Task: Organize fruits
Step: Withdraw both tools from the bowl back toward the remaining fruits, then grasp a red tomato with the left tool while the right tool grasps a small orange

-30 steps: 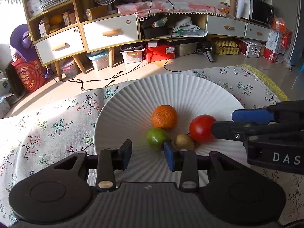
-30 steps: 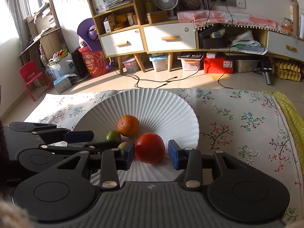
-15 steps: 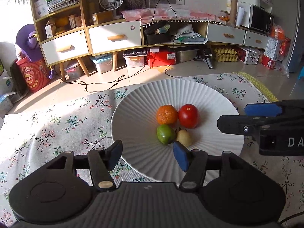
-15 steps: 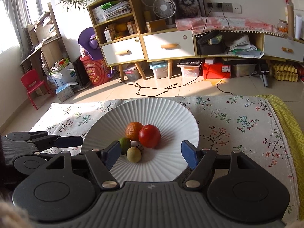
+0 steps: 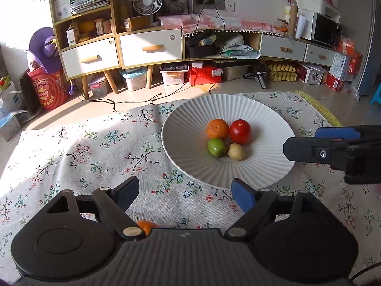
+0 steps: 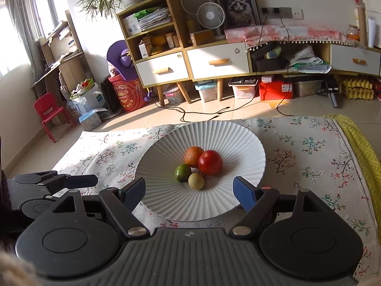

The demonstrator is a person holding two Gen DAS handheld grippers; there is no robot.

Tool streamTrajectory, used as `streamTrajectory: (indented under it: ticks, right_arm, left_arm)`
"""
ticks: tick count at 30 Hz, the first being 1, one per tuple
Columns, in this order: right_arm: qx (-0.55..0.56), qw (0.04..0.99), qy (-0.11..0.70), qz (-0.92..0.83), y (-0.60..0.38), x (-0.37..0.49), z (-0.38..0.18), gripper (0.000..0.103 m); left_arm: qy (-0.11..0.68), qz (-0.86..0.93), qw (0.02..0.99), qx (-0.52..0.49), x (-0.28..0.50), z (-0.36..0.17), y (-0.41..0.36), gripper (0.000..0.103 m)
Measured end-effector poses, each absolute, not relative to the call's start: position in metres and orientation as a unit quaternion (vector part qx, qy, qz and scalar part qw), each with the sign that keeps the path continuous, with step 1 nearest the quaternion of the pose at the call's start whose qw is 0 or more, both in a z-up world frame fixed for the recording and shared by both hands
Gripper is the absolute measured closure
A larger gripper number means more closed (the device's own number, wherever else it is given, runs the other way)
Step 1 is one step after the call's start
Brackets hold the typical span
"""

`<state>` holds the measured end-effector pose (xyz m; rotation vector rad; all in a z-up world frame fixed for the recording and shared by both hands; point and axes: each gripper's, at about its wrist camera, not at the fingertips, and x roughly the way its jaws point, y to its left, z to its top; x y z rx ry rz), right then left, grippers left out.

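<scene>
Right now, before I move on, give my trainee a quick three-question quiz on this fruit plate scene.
1. How many fruits lie on the white plate?
2. True or false: the red fruit touches the orange.
3. What sits between the pads of the left gripper and the right gripper? A) the green fruit B) the yellowish fruit C) nothing

Key:
1. Four. Another orange fruit peeks out at the left camera's bottom edge, off the plate.
2. True.
3. C; both sets of jaws are opening, empty.

Four fruits sit clustered on the white plate (image 5: 190,128); the left gripper (image 5: 184,190), jaws opening, holds nothing.
</scene>
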<state>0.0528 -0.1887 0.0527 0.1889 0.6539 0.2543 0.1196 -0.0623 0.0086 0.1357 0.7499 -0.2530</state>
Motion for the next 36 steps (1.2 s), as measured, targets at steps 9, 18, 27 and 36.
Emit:
streamTrajectory:
  ticks: [9,18,27,36]
  right_arm:
    - [0.093,0.932,0.326,0.126,-0.176,0.04,0.049,0.015]
    - [0.073,0.929,0.339,0.132,-0.162,0.032,0.044,0.004]
    - [0.044,0.922,0.355,0.146,-0.141,0.021,0.036,0.001]
    - [-0.004,0.913,0.372,0.169,-0.122,0.005,0.025,0.001]
  left_arm:
    - [0.373,-0.112,0.919,0.065,0.097,0.006,-0.035,0.002]
    - [0.393,-0.095,0.913,0.052,0.084,-0.003,-0.011,0.0]
    - [0.418,-0.098,0.902,0.053,0.072,-0.02,-0.003,0.0]
    - [0.421,-0.101,0.9,0.054,0.059,-0.031,0.001,0.0]
